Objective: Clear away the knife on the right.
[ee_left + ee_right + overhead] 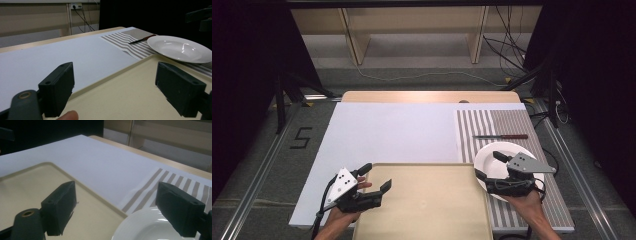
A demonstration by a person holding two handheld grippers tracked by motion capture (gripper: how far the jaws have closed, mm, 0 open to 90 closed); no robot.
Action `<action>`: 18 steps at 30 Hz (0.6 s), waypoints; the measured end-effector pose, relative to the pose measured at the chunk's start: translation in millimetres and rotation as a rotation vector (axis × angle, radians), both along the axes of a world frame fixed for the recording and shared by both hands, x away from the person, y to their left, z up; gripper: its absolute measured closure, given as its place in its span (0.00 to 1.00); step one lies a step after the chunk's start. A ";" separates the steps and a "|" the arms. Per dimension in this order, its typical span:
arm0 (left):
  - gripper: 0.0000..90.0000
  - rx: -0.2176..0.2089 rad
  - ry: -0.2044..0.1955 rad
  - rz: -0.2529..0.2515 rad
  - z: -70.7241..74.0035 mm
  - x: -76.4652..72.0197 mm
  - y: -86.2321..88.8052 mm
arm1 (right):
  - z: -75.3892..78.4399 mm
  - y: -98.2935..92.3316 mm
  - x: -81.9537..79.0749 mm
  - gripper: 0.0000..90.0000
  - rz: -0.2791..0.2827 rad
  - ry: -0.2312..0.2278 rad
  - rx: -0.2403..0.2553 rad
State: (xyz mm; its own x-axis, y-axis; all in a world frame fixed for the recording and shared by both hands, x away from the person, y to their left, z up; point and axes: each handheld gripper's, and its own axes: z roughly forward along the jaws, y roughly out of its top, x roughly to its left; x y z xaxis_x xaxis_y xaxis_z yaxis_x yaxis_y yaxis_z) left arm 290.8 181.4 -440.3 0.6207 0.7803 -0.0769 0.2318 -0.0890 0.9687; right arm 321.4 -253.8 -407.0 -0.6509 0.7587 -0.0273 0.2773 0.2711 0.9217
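Grippers poised over tray and plate, lower half of the high view.

Left gripper (374, 179), jaws apart, straddles the beige tray's (427, 200) far-left rim; right gripper (488, 165), jaws apart, hovers over the white plate (497, 152) at lower right, seemingly lining up a grasp.

1. We see the left hand-held gripper (115, 90), its two black jaws set wide apart with nothing between them.
2. Both jaws hang over the near corner of a beige tray (130, 92).
3. A fingertip (67, 116) shows at the bottom edge, beside the left jaw.
4. A white plate (180, 48), empty, lies just past the tray's far rim, on a striped mat (125, 42).
5. A knife (142, 39) with a reddish handle lies on the mat beyond the plate.
6. White sheet (62, 53) covers the surface left of the mat.
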 end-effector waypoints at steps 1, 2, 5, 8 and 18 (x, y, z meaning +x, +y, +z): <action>0.17 -0.001 0.000 0.001 -0.2 0.1 -0.2 | -0.5 -1.6 3.0 0.20 -0.005 -0.002 -0.005; 0.17 0.000 0.001 0.001 -0.3 0.1 -0.2 | -0.6 -2.3 4.2 0.20 -0.008 -0.001 -0.006; 0.17 0.000 0.000 0.000 -0.3 -0.1 0.1 | -1.7 -4.2 9.5 0.21 -0.020 0.002 -0.014; 0.17 0.001 0.000 0.001 -0.2 0.1 0.1 | -2.9 -4.4 11.9 0.21 -0.026 0.002 -0.027; 0.17 0.004 0.000 -0.001 -0.2 0.0 0.1 | -10.1 -10.3 27.0 0.21 -0.070 0.018 -0.066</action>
